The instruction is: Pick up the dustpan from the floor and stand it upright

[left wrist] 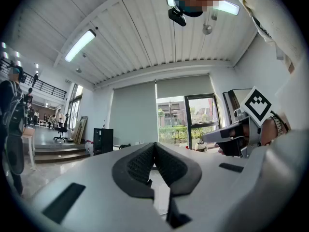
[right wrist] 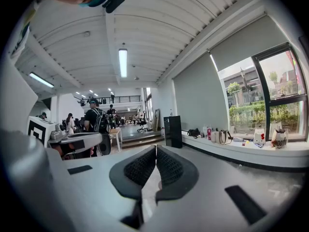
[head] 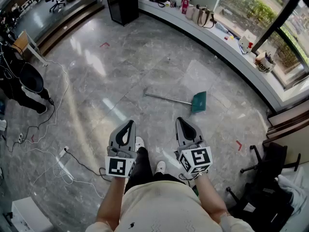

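Note:
A green dustpan (head: 199, 102) with a long metal handle (head: 167, 98) lies flat on the grey marble floor, ahead of me and slightly right. My left gripper (head: 129, 123) is held in front of my body, shut and empty, well short of the dustpan. Beside it my right gripper (head: 180, 120) is also shut with nothing in it, its tip a short way below the pan. Both gripper views point up and across the room, with the jaw tips of the left gripper (left wrist: 154, 144) and the right gripper (right wrist: 156, 148) touching; neither shows the dustpan.
White cables (head: 53, 149) trail over the floor at left. A black office chair (head: 270, 166) stands at right. A curved white ledge (head: 217, 37) with bags runs under the windows. A black cabinet (head: 121, 3) stands at the back. A person (head: 19, 88) stands at far left.

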A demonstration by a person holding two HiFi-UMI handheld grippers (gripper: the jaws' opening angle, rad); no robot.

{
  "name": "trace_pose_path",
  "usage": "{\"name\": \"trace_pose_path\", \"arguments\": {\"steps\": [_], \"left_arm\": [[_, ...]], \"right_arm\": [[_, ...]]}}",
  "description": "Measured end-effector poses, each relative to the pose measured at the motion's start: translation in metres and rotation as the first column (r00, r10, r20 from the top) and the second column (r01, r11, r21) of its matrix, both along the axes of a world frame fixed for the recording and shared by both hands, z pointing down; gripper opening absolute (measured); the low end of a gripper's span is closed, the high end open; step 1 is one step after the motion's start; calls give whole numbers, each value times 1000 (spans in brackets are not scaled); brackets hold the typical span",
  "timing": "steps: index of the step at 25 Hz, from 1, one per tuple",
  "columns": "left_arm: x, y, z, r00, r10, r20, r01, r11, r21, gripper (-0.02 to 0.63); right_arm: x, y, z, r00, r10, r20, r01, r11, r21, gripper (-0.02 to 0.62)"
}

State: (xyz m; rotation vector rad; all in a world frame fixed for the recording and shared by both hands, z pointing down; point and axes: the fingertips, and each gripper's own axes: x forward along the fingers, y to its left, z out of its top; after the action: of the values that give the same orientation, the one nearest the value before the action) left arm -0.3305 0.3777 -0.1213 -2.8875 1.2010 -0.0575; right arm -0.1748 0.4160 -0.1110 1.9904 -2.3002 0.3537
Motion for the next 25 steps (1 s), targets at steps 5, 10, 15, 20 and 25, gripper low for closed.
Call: {"name": "trace_pose_path", "arguments": {"steps": [5, 10, 15, 20, 25], "left_arm": [[-5, -87, 3, 998, -15, -66, 14, 1000, -4, 11], [-14, -177, 6, 996, 14, -94, -16, 1000, -16, 11], [-6, -246, 7, 994, 59, -91, -60, 998, -4, 11], [17, -293, 25, 996, 54, -69, -57, 998, -38, 11], [49, -338, 39, 998, 18, -62, -20, 999, -44, 11]], "right_arm": [[-5, -83, 15, 1000, 11, -17, -12, 1000, -29, 17], [-22, -169, 27, 996, -5, -84, -3, 996, -93, 17], [-22, -237, 41, 994, -27, -109, 9, 987, -163, 17], [-6, -291, 69, 990, -94, -102, 65, 964, -258, 17], [11, -342, 112, 973, -220, -76, 179, 916, -359, 17]]}}
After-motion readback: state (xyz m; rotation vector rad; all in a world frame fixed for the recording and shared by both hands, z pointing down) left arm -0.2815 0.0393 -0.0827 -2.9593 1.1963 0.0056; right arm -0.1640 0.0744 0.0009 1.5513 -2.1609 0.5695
